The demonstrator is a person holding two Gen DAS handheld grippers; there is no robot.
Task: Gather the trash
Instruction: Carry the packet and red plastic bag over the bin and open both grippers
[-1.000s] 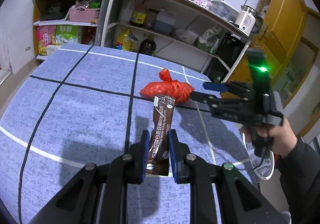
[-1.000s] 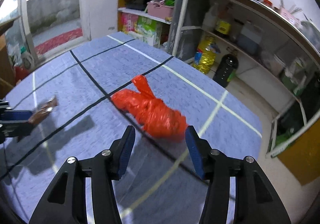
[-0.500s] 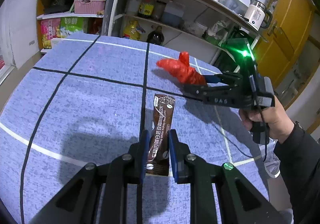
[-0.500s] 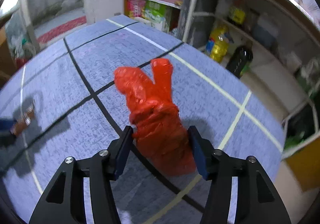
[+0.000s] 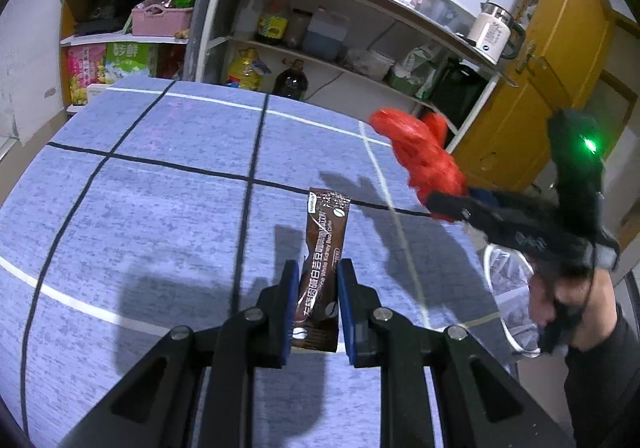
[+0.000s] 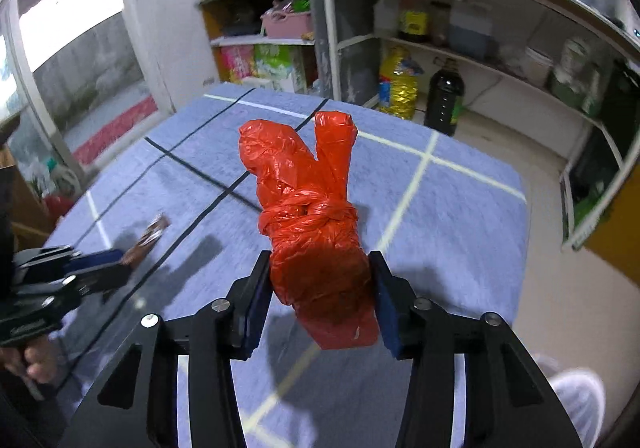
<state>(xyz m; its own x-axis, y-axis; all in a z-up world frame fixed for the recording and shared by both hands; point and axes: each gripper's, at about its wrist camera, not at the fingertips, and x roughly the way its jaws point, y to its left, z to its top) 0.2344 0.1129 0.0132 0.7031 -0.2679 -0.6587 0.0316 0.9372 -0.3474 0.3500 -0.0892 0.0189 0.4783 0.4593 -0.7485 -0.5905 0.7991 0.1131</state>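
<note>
Left wrist view. At lower centre my left tongs were clenched on the lower half of the brown snack wrapper, which stood upright between the blue pads, its top edge free near mid-frame. I judged the low grip deliberate: it left the flimsy packet stiff enough to carry without folding. Beneath it lay the blue counter, crossed by black and white lines. At the right of the frame my right tongs, held by a hand in a dark sleeve, carried the red plastic bag clear of the counter. Below that hand, at the right edge, was a pale rim with clear film, possibly a lined bin; I could not tell for certain.

Right wrist view. At lower centre my right tongs were closing on the red plastic bag, the pads pressing its bulky lower part from both sides. The knot sat just above the pads and two loose ears pointed up toward mid-frame; gripping below the knot, I judged, kept the contents from slipping out. At the left edge the left tongs held the brown snack wrapper, its tip blurred. Both pieces of trash were therefore in hand above the counter, neither yet dropped anywhere.
</note>
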